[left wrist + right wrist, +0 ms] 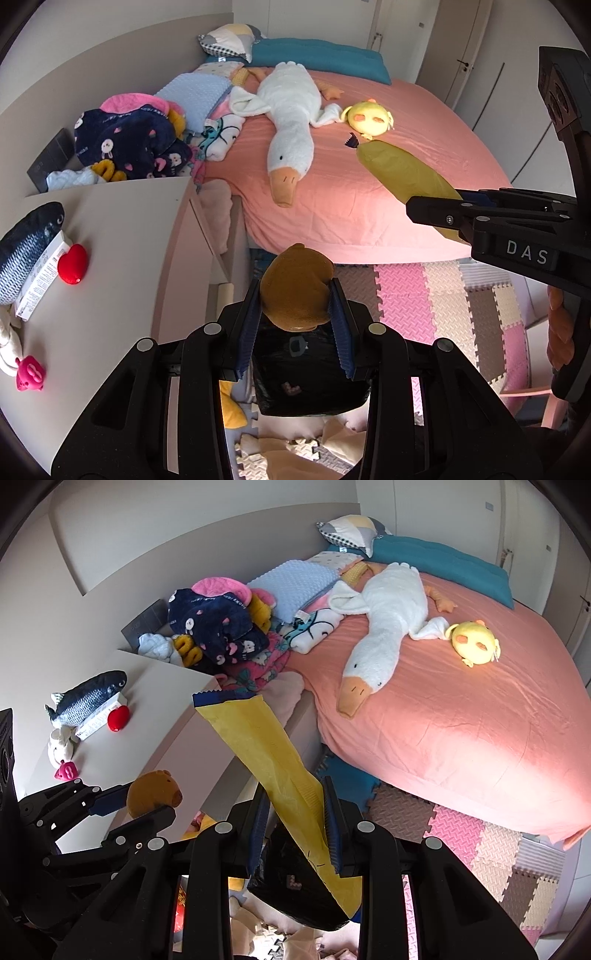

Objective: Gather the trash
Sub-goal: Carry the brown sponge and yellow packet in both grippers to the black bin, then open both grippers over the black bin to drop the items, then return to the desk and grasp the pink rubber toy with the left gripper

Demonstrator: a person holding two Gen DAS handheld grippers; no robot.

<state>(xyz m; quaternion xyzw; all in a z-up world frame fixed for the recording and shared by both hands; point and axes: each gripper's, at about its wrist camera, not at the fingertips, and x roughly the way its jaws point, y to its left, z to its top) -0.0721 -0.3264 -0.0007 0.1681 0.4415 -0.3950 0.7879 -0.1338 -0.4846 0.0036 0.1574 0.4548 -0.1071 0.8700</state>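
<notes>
My left gripper (pixel 295 286) is shut on a brown plush toy (pixel 295 291), which bulges up between the blue pads. Below it, a black plastic bag (pixel 306 373) fills the gap between the fingers; whether it is gripped I cannot tell. My right gripper (pixel 295 786) is shut on a long yellow wrapper (pixel 266 749) with a blue serrated end, which sticks up and to the left. The same black bag (pixel 291 890) shows under it. In the left wrist view the right gripper (pixel 436 201) comes in from the right with the wrapper (pixel 402 170). The right wrist view shows the left gripper (pixel 151 805) with the plush (pixel 153 790).
A bed with a pink sheet (pixel 461 738) carries a white goose plush (pixel 384 620), a yellow plush (pixel 476 642) and a heap of clothes (pixel 221 627). A white cabinet (pixel 122 236) holds a fish toy (pixel 29 240) and a red heart (pixel 72 264). Foam puzzle mats (pixel 443 302) cover the floor.
</notes>
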